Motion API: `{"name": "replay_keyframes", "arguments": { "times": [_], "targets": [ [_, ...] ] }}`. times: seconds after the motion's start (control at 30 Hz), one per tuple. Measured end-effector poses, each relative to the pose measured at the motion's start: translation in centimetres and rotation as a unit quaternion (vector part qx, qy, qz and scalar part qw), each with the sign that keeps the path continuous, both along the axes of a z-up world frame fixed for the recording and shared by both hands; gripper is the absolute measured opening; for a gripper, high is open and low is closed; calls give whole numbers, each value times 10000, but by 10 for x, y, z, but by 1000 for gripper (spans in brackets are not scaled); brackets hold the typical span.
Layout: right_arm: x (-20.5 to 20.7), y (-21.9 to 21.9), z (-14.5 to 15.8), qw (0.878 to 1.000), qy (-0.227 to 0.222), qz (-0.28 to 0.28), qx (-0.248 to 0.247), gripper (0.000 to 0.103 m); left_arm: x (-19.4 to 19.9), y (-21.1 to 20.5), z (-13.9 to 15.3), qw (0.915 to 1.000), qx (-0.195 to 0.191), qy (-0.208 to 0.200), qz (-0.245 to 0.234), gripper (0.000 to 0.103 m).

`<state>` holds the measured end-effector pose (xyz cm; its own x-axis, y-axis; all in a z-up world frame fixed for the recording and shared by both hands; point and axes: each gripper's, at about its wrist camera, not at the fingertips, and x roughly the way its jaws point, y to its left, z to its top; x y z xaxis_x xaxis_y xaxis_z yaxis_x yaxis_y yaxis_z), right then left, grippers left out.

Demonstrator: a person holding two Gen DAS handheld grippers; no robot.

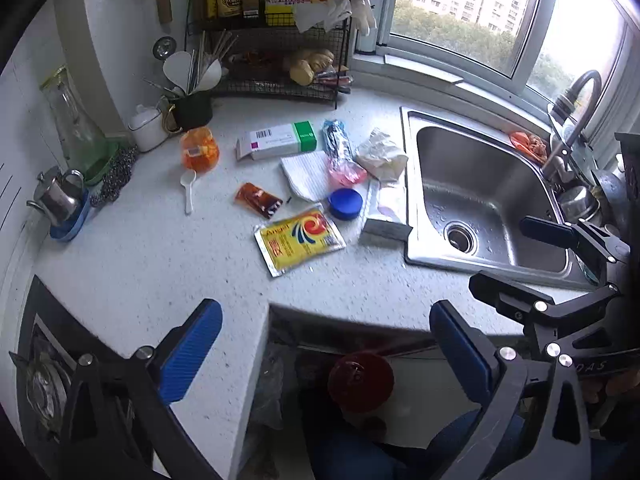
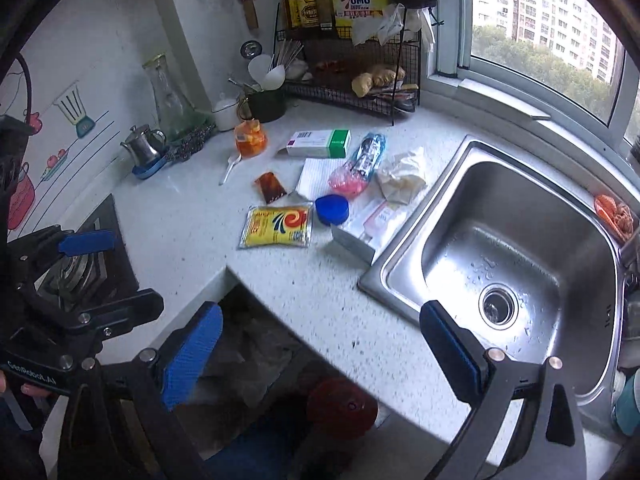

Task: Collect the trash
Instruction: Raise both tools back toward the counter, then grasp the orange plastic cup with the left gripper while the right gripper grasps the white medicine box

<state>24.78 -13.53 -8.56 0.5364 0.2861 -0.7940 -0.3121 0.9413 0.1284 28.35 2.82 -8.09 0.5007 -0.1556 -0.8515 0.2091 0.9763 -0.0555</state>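
Trash lies scattered on the white counter point(image 1: 160, 264) left of the sink: a yellow packet point(image 1: 299, 240) point(image 2: 280, 226), a blue lid point(image 1: 345, 203) point(image 2: 332, 209), a brown sachet point(image 1: 258, 200), a white napkin point(image 1: 306, 174), a white and green box point(image 1: 276, 141), a crushed bottle point(image 1: 340, 152), crumpled paper point(image 1: 380, 154) and a clear wrapper point(image 1: 386, 210). My left gripper point(image 1: 324, 320) hangs open and empty over the counter's front edge, well short of the packet. Beside it, my right gripper point(image 2: 322, 316) is also open and holds nothing.
A steel sink point(image 1: 480, 200) with a faucet point(image 1: 576, 120) fills the right. At the back stand a wire rack point(image 1: 280, 60), an orange cup point(image 1: 199, 148), a spoon point(image 1: 189, 190) and a glass carafe point(image 1: 76, 124). A stove point(image 1: 44, 380) sits left. Below the counter is a red round object point(image 1: 360, 380).
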Motion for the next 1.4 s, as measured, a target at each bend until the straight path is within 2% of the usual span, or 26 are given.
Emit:
{"name": "replay_keyframes", "arguments": {
  "times": [0.13,0.3,0.43,0.6,0.8,1.07,1.27,1.3,1.4],
  "targets": [
    [44,12,7,10000,-22,-55,-16,99,50,17,1,10000,-25,-37,76,103],
    [101,37,7,9998,105,-166,-35,99,114,44,-4,9997,-138,150,161,103],
    [144,59,3,9993,274,-263,-38,99,160,65,-14,9996,3,266,124,103],
    [191,86,-7,9987,442,-223,-149,99,211,93,-38,9986,8,497,196,103],
    [236,111,-33,9965,772,-181,-281,99,266,123,-79,9965,50,784,272,103],
    [265,128,-60,9928,1127,-199,-364,99,311,138,-124,9939,190,1058,240,103],
    [274,123,-69,9904,1290,-266,-431,99,330,138,-143,9932,140,1153,123,92],
    [275,122,-69,9902,1298,-269,-439,99,332,136,-145,9931,146,1160,71,87],
    [279,117,-69,9901,1291,-217,-508,99,334,131,-146,9935,73,1137,-28,63]
  ]
}}
